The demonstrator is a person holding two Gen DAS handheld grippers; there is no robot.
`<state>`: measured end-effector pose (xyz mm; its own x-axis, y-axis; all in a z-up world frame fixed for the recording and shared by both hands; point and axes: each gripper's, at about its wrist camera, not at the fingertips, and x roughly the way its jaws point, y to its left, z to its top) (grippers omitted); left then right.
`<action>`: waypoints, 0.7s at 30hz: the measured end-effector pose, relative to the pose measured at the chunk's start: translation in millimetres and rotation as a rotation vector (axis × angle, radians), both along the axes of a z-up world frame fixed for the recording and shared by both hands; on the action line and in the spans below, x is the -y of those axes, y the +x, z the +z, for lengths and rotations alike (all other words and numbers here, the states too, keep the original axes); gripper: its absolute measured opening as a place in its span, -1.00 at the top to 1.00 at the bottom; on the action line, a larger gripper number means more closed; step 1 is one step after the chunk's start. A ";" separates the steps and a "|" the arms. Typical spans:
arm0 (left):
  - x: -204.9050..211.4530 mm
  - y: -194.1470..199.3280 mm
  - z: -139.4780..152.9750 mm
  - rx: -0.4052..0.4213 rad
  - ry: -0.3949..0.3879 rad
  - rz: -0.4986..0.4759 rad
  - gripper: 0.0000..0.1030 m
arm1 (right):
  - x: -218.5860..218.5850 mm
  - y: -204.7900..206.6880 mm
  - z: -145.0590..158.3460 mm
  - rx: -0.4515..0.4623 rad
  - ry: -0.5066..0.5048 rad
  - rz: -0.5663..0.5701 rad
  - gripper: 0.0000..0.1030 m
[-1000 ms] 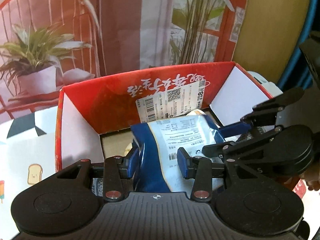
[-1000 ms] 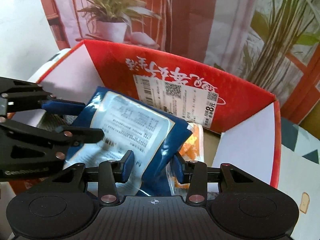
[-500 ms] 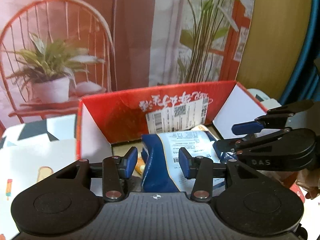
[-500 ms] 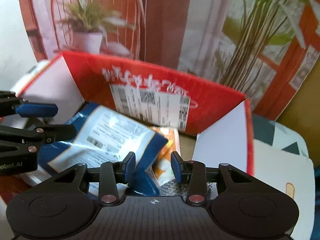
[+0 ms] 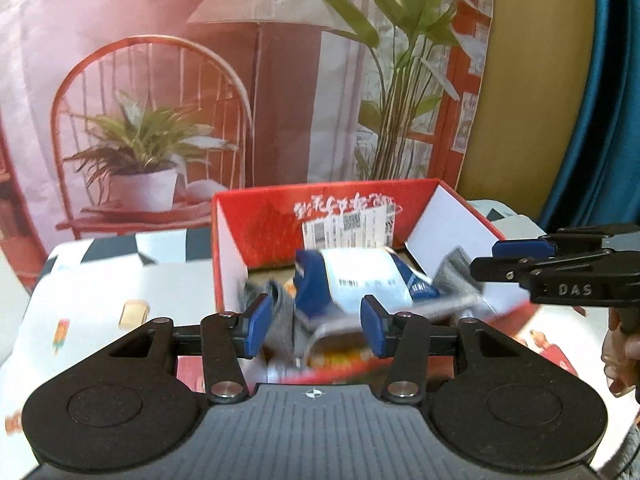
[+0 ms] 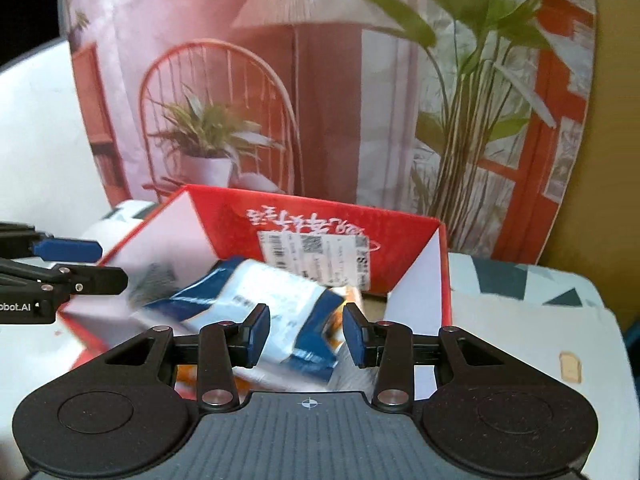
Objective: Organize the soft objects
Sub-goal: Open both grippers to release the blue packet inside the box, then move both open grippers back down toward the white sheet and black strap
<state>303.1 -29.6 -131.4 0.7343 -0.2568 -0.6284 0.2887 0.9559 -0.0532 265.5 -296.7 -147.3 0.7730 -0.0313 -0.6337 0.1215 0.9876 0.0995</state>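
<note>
Beside the red box (image 5: 256,236), "DAS" marks the right gripper (image 5: 486,260), fingers apart and empty; the left gripper's (image 5: 316,326) jaws are opening, empty.

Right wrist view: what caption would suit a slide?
Open right gripper above a blue-and-white packet lying in a red box.

You can read "DAS" on the right gripper (image 5: 520,258) and "obot.AI" on the left gripper (image 6: 84,264); the red box's (image 5: 276,216) label is blurred.
</note>
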 end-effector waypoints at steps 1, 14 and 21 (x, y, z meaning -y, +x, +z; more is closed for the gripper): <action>-2.5 -7.7 -2.0 -0.004 -0.004 0.008 0.00 | -2.1 -8.8 0.3 0.013 0.017 -0.002 0.27; -19.0 -105.4 -41.9 -0.032 -0.037 0.077 0.00 | -64.0 -97.8 -24.6 0.061 0.068 0.024 0.26; -16.4 -139.9 -51.8 -0.031 -0.037 0.066 0.00 | -83.8 -140.9 -37.9 0.087 0.050 -0.001 0.26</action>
<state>163.2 -13.2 -183.2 0.7307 -0.2318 -0.6421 0.2229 0.9701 -0.0966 124.6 -212.9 -185.2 0.8253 -0.0026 -0.5647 0.1117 0.9810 0.1587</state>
